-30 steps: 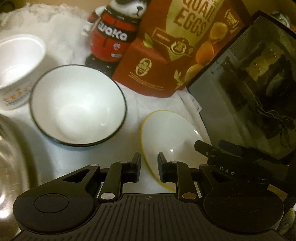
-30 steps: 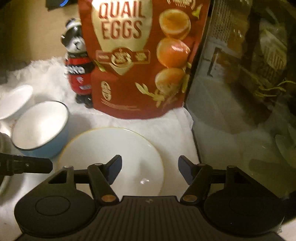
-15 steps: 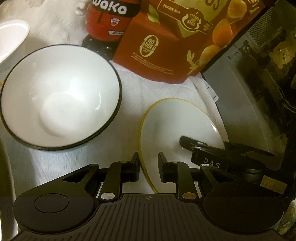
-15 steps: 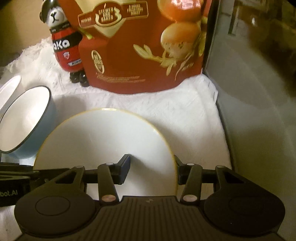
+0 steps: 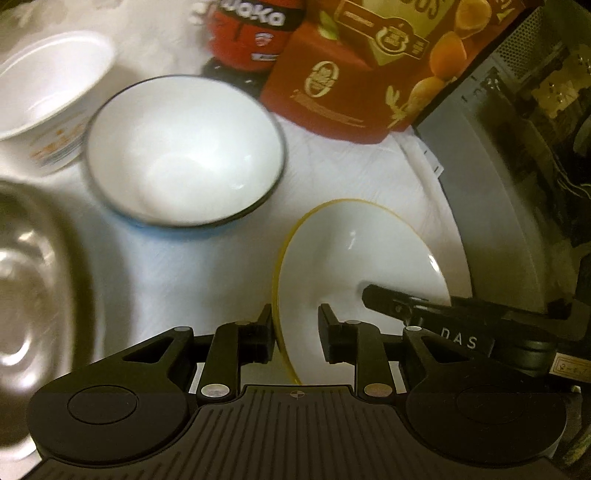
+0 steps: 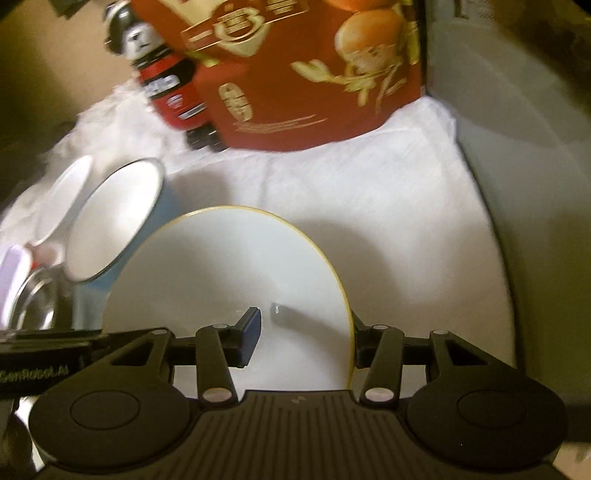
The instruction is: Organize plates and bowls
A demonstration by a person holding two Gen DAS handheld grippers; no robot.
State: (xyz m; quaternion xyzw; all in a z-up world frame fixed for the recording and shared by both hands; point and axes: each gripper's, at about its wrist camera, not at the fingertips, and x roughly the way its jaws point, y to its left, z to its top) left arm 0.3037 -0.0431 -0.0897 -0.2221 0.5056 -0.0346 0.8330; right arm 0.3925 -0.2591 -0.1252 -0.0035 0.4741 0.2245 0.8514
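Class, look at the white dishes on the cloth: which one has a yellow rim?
The yellow-rimmed plate, the shallow dish nearest both grippers. The deep bowl beside it has a dark rim and blue outside; the far bowl has orange markings.

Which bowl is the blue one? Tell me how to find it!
Find the big red quail egg bag on the white cloth. The blue bowl sits just left of it, between a plain white bowl and the yellow-rimmed plate. Only it has a black rim.

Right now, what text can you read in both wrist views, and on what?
"WOKO": red bear figurine, top cut off.
"DAS": right gripper's body, seen from the left wrist.
"GenRobot.AI": left gripper's body, seen from the right wrist, blurred.
Red snack bag: emblem and small print too blurred.
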